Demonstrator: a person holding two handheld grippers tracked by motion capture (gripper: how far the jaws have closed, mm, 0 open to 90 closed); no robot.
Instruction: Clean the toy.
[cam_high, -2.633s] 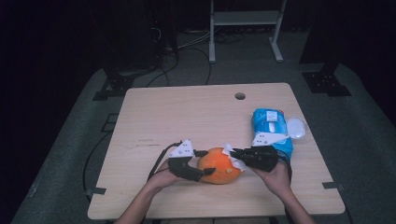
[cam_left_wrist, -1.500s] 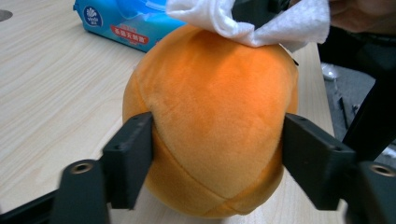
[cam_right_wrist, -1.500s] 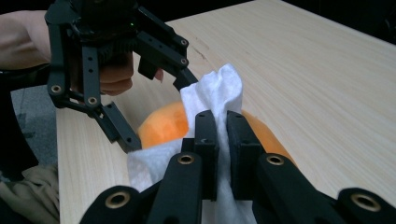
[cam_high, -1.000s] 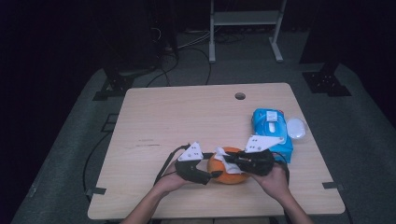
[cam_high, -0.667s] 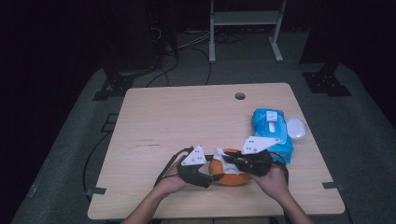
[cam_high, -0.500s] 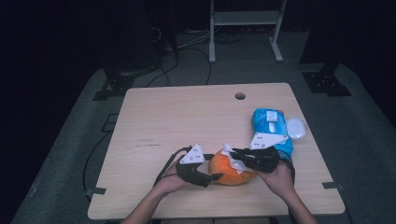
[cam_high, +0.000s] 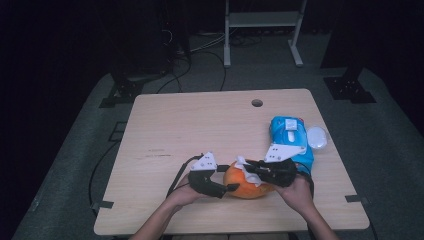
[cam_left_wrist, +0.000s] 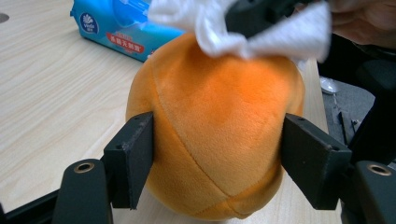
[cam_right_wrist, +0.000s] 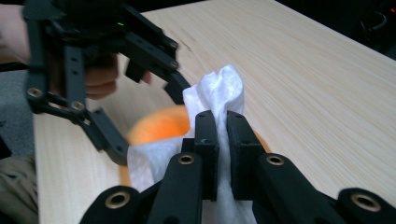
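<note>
Rightward the right hand-held gripper (cam_high: 248, 166) has dragged its pinched white wipe (cam_right_wrist: 215, 93).
Left hand-held gripper (cam_high: 231, 188), jaws just narrowing, steadies the orange plush ball (cam_left_wrist: 219, 135) for wiping.

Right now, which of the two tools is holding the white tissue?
The right tool: its jaws are pinched shut on the white tissue. The left tool instead grips the sides of the orange plush ball.

Blue wipes packet (cam_high: 289, 136) near the desk's (cam_high: 200, 130) right edge, small white lid (cam_high: 317, 137) just beside it, white metal rack (cam_high: 262, 22) on the floor beyond
</note>
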